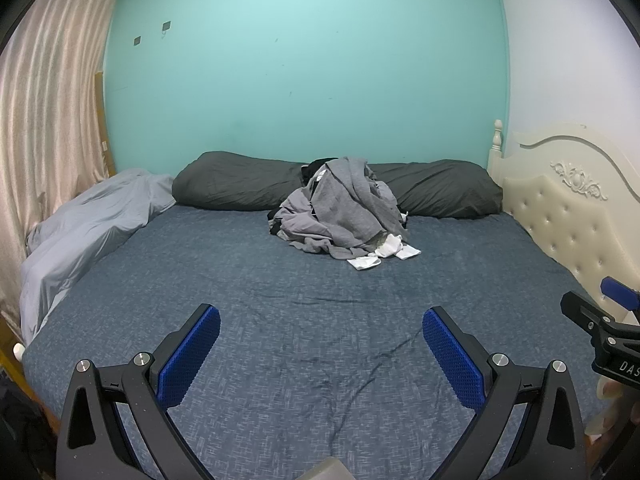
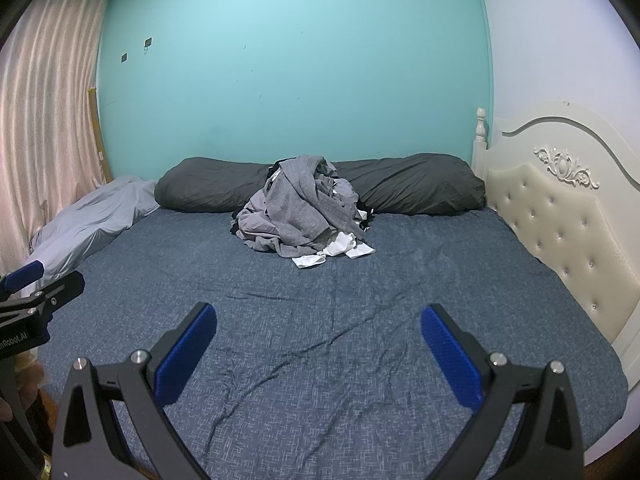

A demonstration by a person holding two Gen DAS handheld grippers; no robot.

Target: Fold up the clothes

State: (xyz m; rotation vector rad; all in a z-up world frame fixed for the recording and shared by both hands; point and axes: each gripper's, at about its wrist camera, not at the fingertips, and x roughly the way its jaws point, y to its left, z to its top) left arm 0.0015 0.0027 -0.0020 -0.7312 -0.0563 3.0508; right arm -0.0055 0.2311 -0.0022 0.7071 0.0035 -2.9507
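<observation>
- Work surface: a bed with a dark blue sheet [image 1: 320, 320]. The near half of the sheet is bare except for a few creases.
- Task item: a pile of clothes [image 1: 340, 212] sits toward the far side of the bed, in front of two dark pillows [image 1: 236, 184] that lie against the teal wall [image 1: 300, 60].
- Pile content: mostly grey garments heaped loosely on one another, with dark fabric showing underneath. White socks [image 1: 384, 256] lie at the near edge of the pile, touching it.
- Left gripper [image 1: 320, 344]: jaws spread wide, blue pads facing each other over bare sheet. Nothing is between them. It is aimed somewhat downward toward the bed.
- Right gripper [image 2: 318, 340]: same condition, jaws spread wide and nothing held. It is level with the left one, just beside it.
- Separation: both grippers are well apart from the pile. Neither one touches any cloth.
- Surroundings: a light grey duvet [image 1: 88, 224] is bunched along the left edge by the curtain [image 1: 52, 100]. A cream tufted headboard [image 1: 568, 208] runs along the right side.
- Progress: no folded garment is visible anywhere on the bed, so the task appears not yet started.
- Remaining work, as judged: every garment in the pile is left to be drawn out, spread on the open sheet, and folded.
- Next step, as judged: reach forward to the pile and take one garment from the top.
</observation>
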